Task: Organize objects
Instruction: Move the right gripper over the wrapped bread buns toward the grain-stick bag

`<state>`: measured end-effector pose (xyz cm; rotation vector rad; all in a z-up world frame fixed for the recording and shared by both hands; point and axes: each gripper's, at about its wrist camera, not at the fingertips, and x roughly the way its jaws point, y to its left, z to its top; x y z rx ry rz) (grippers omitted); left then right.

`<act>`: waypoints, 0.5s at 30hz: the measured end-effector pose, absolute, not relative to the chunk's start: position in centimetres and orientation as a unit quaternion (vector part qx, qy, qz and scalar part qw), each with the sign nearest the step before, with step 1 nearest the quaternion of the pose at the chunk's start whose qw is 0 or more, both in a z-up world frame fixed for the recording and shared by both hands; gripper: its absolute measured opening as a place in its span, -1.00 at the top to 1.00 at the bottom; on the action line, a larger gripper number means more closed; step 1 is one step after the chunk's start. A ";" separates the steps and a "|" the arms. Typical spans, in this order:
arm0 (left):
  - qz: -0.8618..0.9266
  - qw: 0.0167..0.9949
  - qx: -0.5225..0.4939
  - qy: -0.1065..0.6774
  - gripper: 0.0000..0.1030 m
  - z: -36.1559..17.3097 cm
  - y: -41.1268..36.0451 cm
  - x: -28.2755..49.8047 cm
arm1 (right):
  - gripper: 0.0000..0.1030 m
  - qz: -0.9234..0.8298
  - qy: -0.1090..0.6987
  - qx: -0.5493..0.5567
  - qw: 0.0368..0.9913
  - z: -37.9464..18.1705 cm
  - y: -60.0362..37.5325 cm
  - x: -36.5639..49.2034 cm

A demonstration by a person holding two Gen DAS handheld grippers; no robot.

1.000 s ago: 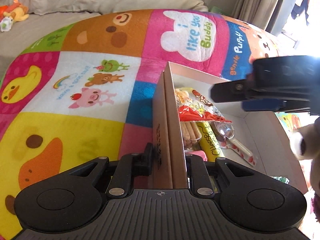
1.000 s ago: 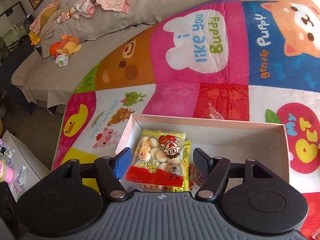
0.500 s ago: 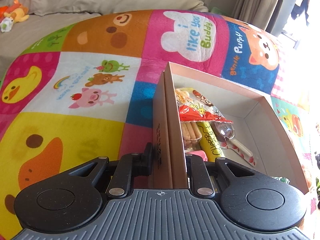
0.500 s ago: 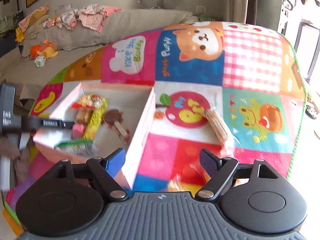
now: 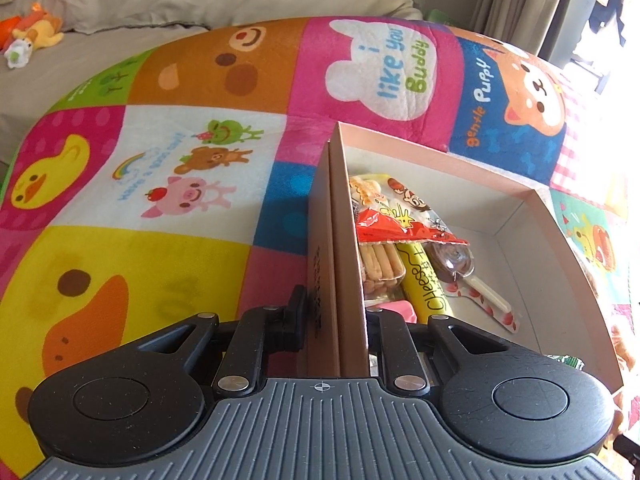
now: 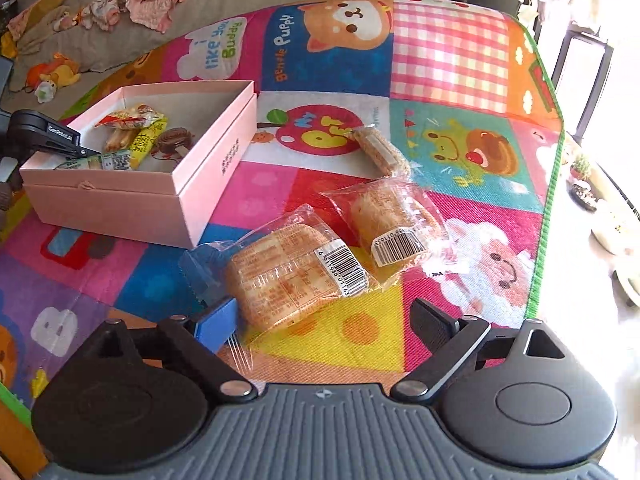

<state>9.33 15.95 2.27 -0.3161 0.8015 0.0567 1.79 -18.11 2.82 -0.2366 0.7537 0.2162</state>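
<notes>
The right gripper [image 6: 324, 320], its jaws opening with nothing between them, hovers over the nearest wrapped bread [image 6: 294, 270] on the play mat [image 6: 452, 56]. A second bread packet [image 6: 394, 222] and a wrapped bar [image 6: 380, 150] lie just beyond: three snacks left to pack, by this view. Farther off, the left gripper [image 5: 338, 316] is clamped on the wall of the pink box [image 6: 120, 196], jaws tightening. About six snacks appear to lie inside already, so roughly two-thirds seems done.
</notes>
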 end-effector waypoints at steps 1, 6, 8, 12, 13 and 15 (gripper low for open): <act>0.027 0.908 -0.155 0.388 0.64 2.3 16.0 9.3 | -0.79 0.099 0.362 -0.117 0.919 3.0 -18.4 1.9; 0.027 0.908 -0.157 0.388 0.64 2.3 16.1 9.3 | -0.79 0.118 0.353 -0.069 0.925 4.6 -20.1 2.2; 0.026 0.908 -0.158 0.387 0.64 2.2 16.1 9.3 | -0.80 0.121 0.349 -0.051 0.928 5.4 -20.6 2.7; 0.026 0.908 -0.163 0.385 0.63 2.2 16.1 9.2 | -0.86 0.107 0.369 0.013 0.923 5.9 -21.7 5.2; 0.025 0.908 -0.163 0.385 0.63 2.2 16.1 9.2 | -0.86 0.108 0.377 0.033 0.919 5.7 -21.8 5.6; 0.024 0.908 -0.164 0.385 0.62 2.2 16.2 9.2 | -0.86 0.114 0.389 0.055 0.913 5.0 -21.6 6.1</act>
